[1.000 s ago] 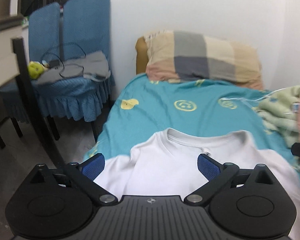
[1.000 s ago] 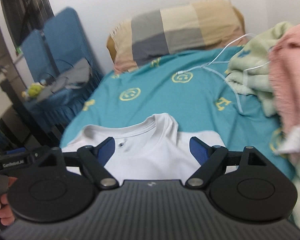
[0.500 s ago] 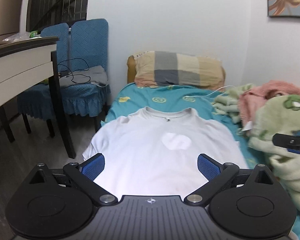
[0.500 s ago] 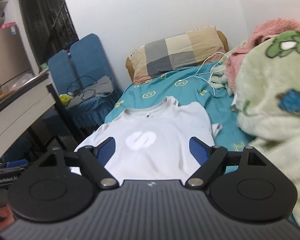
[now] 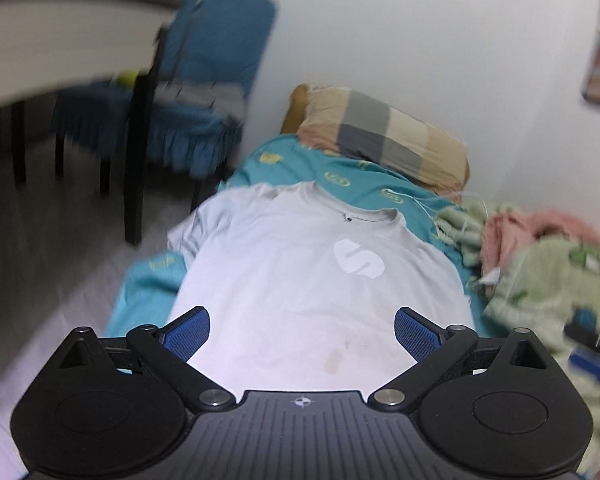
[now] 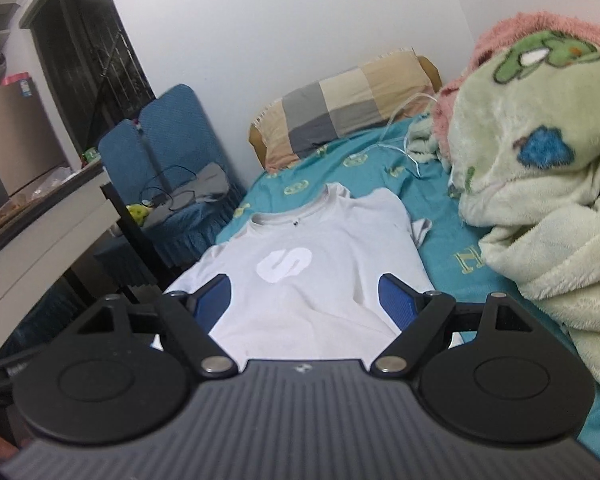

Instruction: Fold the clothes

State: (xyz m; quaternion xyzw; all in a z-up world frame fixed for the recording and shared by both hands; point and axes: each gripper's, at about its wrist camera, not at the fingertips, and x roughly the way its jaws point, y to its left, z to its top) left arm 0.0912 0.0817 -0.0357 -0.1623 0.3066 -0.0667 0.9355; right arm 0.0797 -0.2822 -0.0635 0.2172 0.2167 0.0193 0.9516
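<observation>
White cotton fills my left view: the T-shirt (image 5: 300,280) lies flat, face up on the teal bed (image 5: 148,288), my left gripper (image 5: 302,330) spread above its hem, empty. No fold is started; I'd next pinch a side. My right view, right gripper (image 6: 304,300) also spread, reveals the tucked right sleeve (image 6: 420,230).

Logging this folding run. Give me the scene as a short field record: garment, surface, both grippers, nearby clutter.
garment: white T-shirt, spread flat, front up, collar toward the pillow
surface: teal bedsheet
left gripper: open, empty, above the shirt's hem end
right gripper: open, empty, above the shirt
clutter: green blanket to the shirt's right; white cable near the pillow
</observation>
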